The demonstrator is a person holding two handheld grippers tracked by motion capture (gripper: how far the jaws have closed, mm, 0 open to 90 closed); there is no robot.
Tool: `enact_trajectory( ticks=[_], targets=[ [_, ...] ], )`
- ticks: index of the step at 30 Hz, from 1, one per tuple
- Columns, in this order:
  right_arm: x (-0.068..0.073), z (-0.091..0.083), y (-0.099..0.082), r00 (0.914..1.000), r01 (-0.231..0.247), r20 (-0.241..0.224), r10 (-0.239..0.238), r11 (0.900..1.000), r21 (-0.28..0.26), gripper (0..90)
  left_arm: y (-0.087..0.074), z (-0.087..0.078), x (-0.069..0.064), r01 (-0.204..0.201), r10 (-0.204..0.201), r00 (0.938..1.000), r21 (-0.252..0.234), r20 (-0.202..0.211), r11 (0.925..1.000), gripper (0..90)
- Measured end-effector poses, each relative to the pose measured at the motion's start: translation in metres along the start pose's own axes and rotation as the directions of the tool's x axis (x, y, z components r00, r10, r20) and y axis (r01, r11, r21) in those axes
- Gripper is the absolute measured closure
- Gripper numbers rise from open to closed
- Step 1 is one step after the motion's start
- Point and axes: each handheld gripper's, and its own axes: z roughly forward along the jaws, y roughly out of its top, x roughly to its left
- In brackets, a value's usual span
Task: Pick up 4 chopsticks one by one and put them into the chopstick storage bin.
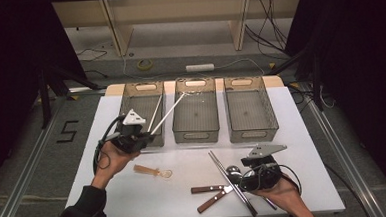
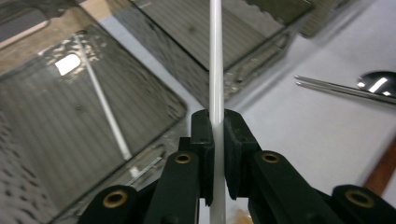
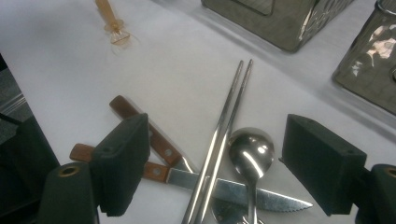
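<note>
White tabletop; left tool pinches slim white chopstick.

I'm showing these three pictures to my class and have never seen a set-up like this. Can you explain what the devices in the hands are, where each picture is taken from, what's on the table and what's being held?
A person stands at a white table with a hand-held two-jaw gripper in each hand.

The high view looks down from above. The other two come from cameras riding on the grippers, looking along their black jaws.

The left gripper is shut on a white chopstick. A second white chopstick lies in the left bin. The middle bin and the right bin stand beside it.

The right gripper is open above a pile of cutlery: metal chopsticks, a spoon and two wooden-handled knives. It holds nothing. A small amber plastic spoon lies apart.
</note>
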Motion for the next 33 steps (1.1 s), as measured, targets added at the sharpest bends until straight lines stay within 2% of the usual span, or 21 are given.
enact_trajectory(
  ticks=[6,12,19,22,26,32,33],
  targets=[
    [0.005,0.0,-0.003,0.9999,0.009,-0.009,-0.009,1.0,0.003,24.0,0.007,0.009,0.028,0.079,-0.081,0.9954,-0.025,-0.051,0.9965,83.3],
    [0.009,0.001,-0.005,0.9998,0.016,-0.014,-0.015,0.9998,0.01,24.0,0.012,0.021,0.05,0.142,-0.145,0.9855,-0.038,-0.088,0.9891,83.3],
    [0.012,0.001,-0.005,0.9994,0.026,-0.022,-0.026,0.9995,0.015,24.0,0.021,0.03,0.072,0.168,-0.173,0.9742,-0.043,-0.145,0.9848,83.2],
    [0.013,0.003,-0.005,0.9989,0.038,-0.03,-0.037,0.9991,0.02,24.0,0.025,0.038,0.083,0.19,-0.193,0.9661,-0.032,-0.172,0.9812,83.2],
    [0.013,0.002,-0.005,0.9989,0.035,-0.032,-0.034,0.9992,0.021,24.0,0.026,0.046,0.089,0.191,-0.19,0.9619,-0.016,-0.197,0.9815,83.1],
    [0.013,0.003,-0.006,0.9989,0.036,-0.033,-0.035,0.9991,0.021,24.0,0.025,0.056,0.096,0.204,-0.201,0.9534,-0.011,-0.225,0.9789,83.1],
    [0.014,0.003,-0.005,0.9989,0.035,-0.033,-0.034,0.9991,0.022,24.0,0.025,0.057,0.096,0.214,-0.213,0.9509,-0.018,-0.225,0.9766,83.0]
  ],
)
